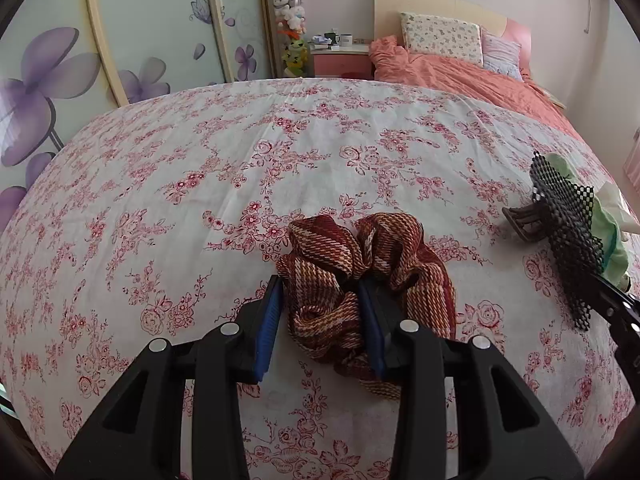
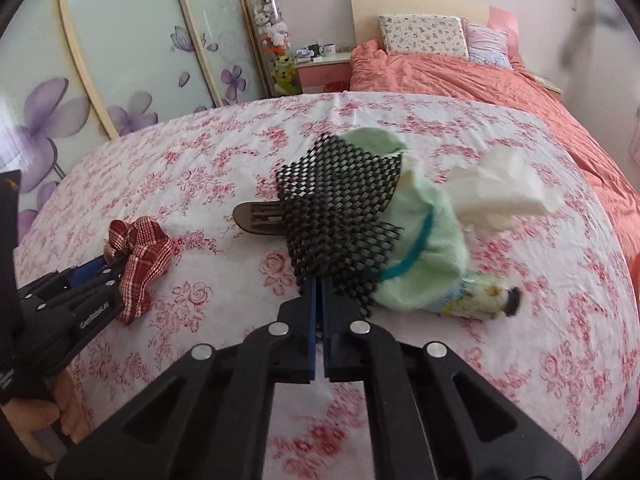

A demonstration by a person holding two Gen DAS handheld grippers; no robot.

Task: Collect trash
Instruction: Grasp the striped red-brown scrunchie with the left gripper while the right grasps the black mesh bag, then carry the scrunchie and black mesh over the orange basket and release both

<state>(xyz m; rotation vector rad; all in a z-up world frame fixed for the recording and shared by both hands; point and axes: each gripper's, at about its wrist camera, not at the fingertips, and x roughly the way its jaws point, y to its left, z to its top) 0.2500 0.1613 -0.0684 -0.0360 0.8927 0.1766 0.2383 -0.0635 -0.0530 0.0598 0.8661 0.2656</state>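
A red plaid scrunchie [image 1: 360,272] lies on the floral bedsheet [image 1: 200,160]. My left gripper [image 1: 320,284] stands open astride part of it, the cloth between the blue pads and loose. In the right wrist view the left gripper [image 2: 108,260] is at the left with the scrunchie [image 2: 140,256] at its tips. My right gripper [image 2: 319,284] is shut on the near edge of a black mesh net [image 2: 340,216]. The net drapes over a pale green cloth [image 2: 424,240]. From the left wrist, the right gripper [image 1: 596,278] and net [image 1: 568,220] are at the far right.
A brown hair claw [image 2: 256,216] lies just left of the net. White tissue [image 2: 504,192] and a flower-printed bottle [image 2: 484,296] poke out from the green cloth. A hand [image 2: 60,412] holds the left gripper. An orange duvet [image 2: 480,80], pillows and a nightstand [image 2: 320,72] are beyond.
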